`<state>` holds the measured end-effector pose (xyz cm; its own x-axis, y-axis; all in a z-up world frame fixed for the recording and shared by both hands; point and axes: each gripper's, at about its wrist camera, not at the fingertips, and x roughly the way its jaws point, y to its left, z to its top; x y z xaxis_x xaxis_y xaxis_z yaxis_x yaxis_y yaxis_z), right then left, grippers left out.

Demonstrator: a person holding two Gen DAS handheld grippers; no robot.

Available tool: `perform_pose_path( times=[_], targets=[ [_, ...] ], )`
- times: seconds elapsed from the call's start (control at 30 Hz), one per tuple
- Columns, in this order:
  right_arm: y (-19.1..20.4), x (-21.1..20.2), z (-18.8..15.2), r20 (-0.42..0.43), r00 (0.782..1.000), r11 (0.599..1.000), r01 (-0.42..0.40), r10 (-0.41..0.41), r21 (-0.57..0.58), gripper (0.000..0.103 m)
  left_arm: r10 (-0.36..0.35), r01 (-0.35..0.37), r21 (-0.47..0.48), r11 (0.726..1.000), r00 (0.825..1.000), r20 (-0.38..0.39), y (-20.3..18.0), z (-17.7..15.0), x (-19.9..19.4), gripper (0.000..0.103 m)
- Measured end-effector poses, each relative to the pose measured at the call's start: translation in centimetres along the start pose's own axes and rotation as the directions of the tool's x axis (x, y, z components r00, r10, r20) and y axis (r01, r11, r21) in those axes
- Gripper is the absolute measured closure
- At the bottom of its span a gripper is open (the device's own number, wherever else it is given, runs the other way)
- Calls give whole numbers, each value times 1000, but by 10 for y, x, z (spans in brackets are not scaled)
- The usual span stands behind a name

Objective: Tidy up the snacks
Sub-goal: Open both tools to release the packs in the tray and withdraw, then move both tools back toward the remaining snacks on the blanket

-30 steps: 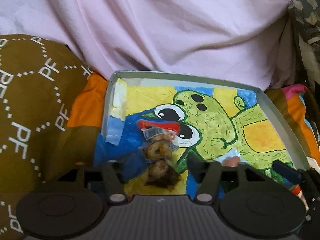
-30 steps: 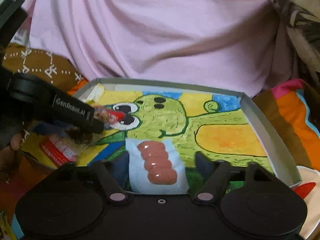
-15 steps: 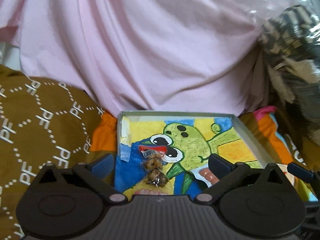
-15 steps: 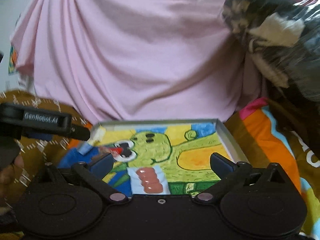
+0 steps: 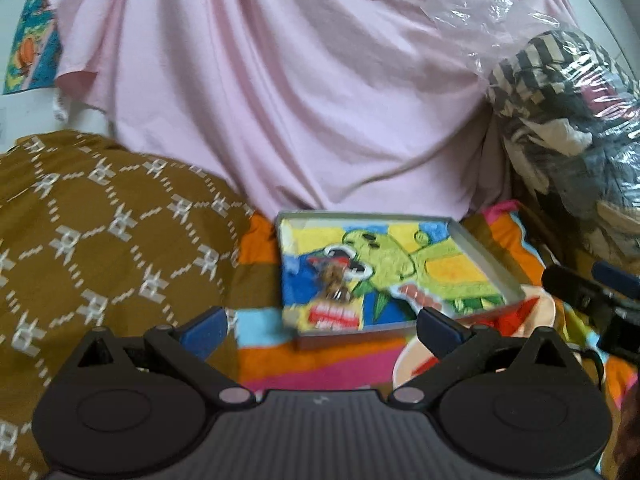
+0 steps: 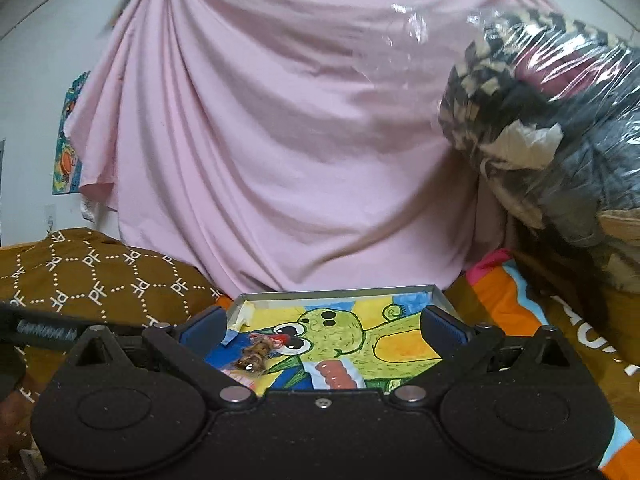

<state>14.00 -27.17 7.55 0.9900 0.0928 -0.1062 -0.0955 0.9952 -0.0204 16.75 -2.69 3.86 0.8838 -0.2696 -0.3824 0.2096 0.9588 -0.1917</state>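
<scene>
A shallow grey tray [image 5: 360, 213] lined with a green frog drawing lies on the bed. Inside it rest a clear packet of brown snacks [image 5: 334, 280], a red packet [image 5: 336, 314] and a packet of pink sausages [image 5: 420, 298]. My left gripper [image 5: 322, 330] hangs open and empty, drawn back from the tray's near edge. In the right wrist view the tray [image 6: 340, 293], brown snack packet [image 6: 254, 354] and sausage packet [image 6: 336, 374] lie just beyond my right gripper [image 6: 324, 328], also open and empty. Each gripper shows in the other's view: the right gripper [image 5: 592, 296], the left gripper [image 6: 44, 330].
A brown patterned cushion [image 5: 100, 240] lies left of the tray. A pink sheet [image 5: 300, 100] hangs behind it. A clear plastic bag of clothes [image 6: 560, 120] bulges at the right. A striped blanket [image 5: 320, 360] covers the bed, with a cream plate [image 5: 408, 364] near the tray.
Both grippers have opened wide and drawn back and up from the tray. The brown snack packet and the sausage packet stay lying in the tray.
</scene>
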Motion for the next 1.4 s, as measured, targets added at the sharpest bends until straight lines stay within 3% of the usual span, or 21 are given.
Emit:
perform_pose_path(
  times=[0.3, 0.57, 0.8, 1.0, 1.2, 1.4],
  targets=[
    [13, -56, -25, -77, 997, 1000, -27, 27, 6, 1, 56, -57, -15, 998, 998, -40, 14, -41, -57, 0],
    [24, -85, -55, -181, 983, 999, -34, 29, -28, 1, 69, -72, -32, 997, 994, -88, 16, -73, -80, 0],
    [31, -102, -73, -265, 964, 998, -36, 19, -57, 1, 89, -96, -22, 995, 974, -206, 14, -92, -80, 0],
    [37, -98, -84, -347, 938, 996, -22, -10, -88, 1, 92, -85, 38, 996, 963, -255, 9, -102, -76, 0],
    [43, -87, -98, -442, 896, 993, -13, -40, -118, 1, 94, -89, 31, 996, 940, -329, 6, -109, -66, 0],
    [47, -81, -106, -484, 874, 993, -26, -35, -118, 1, 106, -100, 36, 994, 921, -375, 8, -112, -60, 0]
  ],
)
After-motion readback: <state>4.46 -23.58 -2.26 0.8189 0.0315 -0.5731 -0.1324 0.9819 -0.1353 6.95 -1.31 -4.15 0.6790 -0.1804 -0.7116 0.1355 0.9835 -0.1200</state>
